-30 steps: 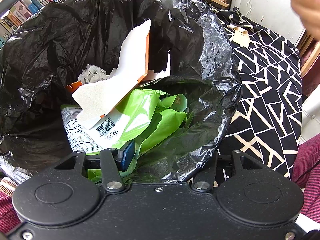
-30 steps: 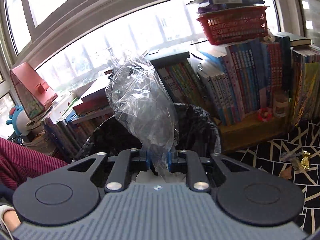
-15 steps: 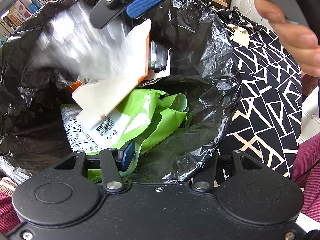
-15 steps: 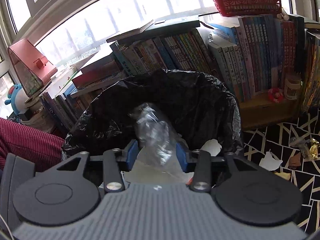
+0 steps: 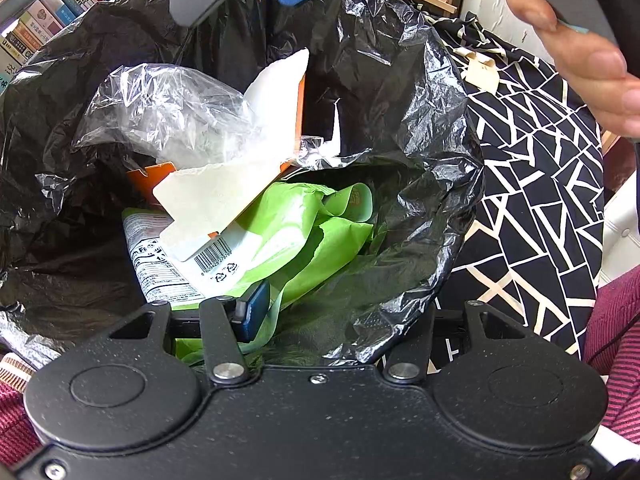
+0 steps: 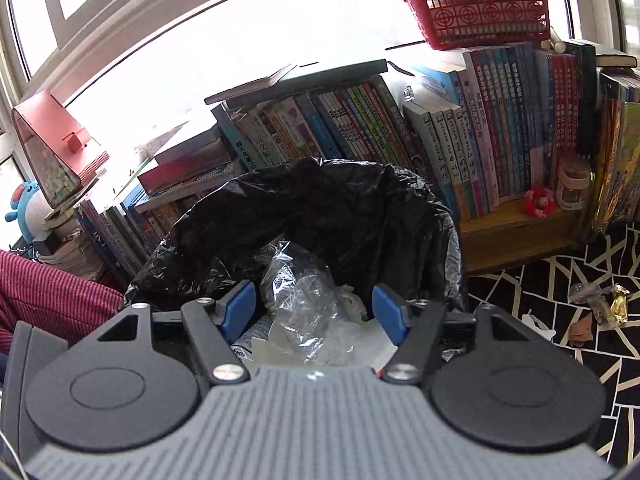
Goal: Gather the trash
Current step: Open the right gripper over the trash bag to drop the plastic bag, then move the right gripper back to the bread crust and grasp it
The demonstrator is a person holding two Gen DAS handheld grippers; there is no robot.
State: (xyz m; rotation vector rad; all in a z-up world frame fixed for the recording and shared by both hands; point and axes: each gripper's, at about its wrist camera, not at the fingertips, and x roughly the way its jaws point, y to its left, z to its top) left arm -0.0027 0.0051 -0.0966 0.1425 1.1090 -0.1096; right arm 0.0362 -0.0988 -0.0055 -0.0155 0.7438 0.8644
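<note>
Your right gripper (image 6: 314, 312): jaws just opened, spread wide, empty, over the black trash bag (image 6: 352, 216). Clear plastic wrapper (image 5: 168, 116): inside the bag, far left, atop cardboard (image 5: 224, 184). Your left gripper (image 5: 340, 312): pinching the bag's near rim.

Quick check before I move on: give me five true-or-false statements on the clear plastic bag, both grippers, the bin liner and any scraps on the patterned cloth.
1. The clear plastic bag lies inside the black bin liner. True.
2. The right gripper is clamped on the clear bag. False: its jaws have just been opening, and the pads stand apart with the bag loose below them.
3. The left gripper grips the liner's near rim. True: the rim film runs between its fingers.
4. The liner holds no other trash. False: a green wrapper and white cardboard lie in it.
5. The patterned cloth has been cleared of scraps. False: scraps lie there.
</note>
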